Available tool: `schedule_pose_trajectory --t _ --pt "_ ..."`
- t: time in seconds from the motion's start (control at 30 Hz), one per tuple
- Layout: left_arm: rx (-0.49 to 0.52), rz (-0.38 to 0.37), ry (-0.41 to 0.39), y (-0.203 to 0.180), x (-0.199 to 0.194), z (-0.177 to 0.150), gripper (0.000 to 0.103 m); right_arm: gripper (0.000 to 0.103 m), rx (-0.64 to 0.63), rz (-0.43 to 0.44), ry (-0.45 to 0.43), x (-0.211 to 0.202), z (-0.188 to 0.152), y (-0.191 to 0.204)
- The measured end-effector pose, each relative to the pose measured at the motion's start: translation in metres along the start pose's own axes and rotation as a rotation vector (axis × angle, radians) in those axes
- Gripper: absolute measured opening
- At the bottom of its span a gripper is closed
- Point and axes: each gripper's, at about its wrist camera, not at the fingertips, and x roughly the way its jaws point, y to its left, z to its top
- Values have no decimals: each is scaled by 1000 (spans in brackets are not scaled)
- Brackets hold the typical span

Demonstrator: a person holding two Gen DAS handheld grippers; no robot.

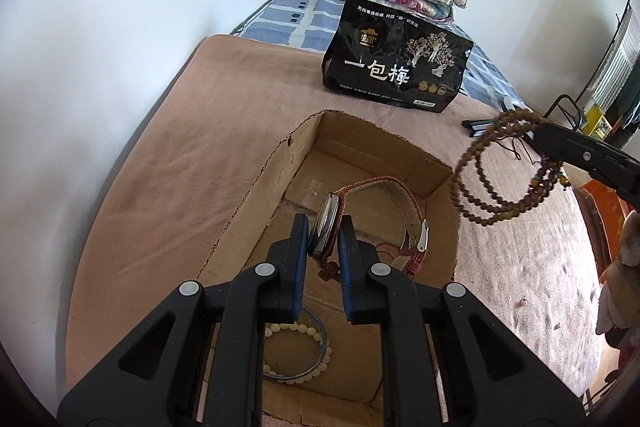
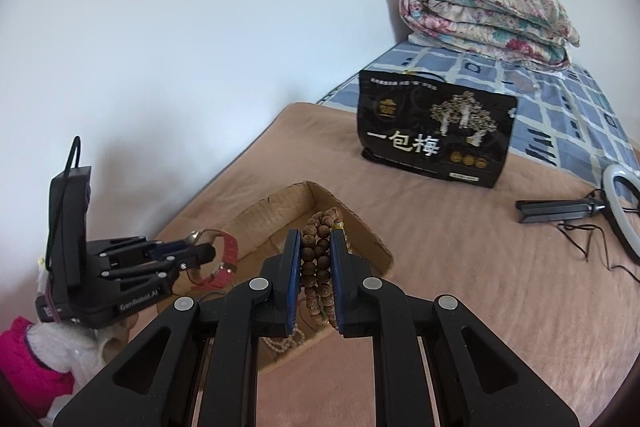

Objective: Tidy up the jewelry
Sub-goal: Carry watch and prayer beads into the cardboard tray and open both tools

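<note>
Jewelry hangs over the box (image 1: pixel 248 187), likely for dropping in: left gripper (image 1: pixel 324 247) clamps the watch (image 1: pixel 326 227) by its case above two bracelets (image 1: pixel 298 351), right gripper (image 2: pixel 316 267) pinches looped wooden beads (image 2: pixel 316 259). Beyond stands a black bag (image 1: pixel 396 63).

White walls (image 2: pixel 200 27); bed (image 2: pixel 480 247) (tan blanket); daylight, probably window.

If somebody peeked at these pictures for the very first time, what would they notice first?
Probably the two black grippers, each pinching jewelry: the left gripper holds a red-strapped watch over the cardboard box, and the right gripper grips brown bead strands. Behind the box stands a black snack bag.
</note>
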Motion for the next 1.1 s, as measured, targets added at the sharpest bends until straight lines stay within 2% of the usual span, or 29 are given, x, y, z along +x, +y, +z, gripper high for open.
schedule_pose_trajectory --t 0.33,0.6,0.63,0.67,0.7,0.73,0.77,0.8,0.83,1.1 --pt "-2 -2 35 4 19 -5 13 12 -9 25 47 38 -5 12" --pt "-4 -17 43 4 24 -6 13 15 -16 23 65 48 -6 14" --pt "-8 -20 39 5 24 -7 13 18 -17 20 70 48 -6 13" --pt "-12 -19 40 6 24 -7 15 35 -18 15 75 49 -7 14" --pt "-17 -19 41 7 23 -7 24 63 -17 0 74 48 -7 13" --pt "-23 -15 40 8 23 -7 43 74 -14 -16 66 47 -7 12" --pt "-27 -12 34 8 21 -8 51 82 -10 -28 52 45 -7 11" --pt "-27 -6 20 9 18 -8 60 82 -3 -44 33 41 -8 10" --pt "-24 4 10 8 16 -9 61 82 5 -54 28 39 -8 9" --pt "6 11 5 2 6 -13 62 82 31 -81 41 30 -8 3"
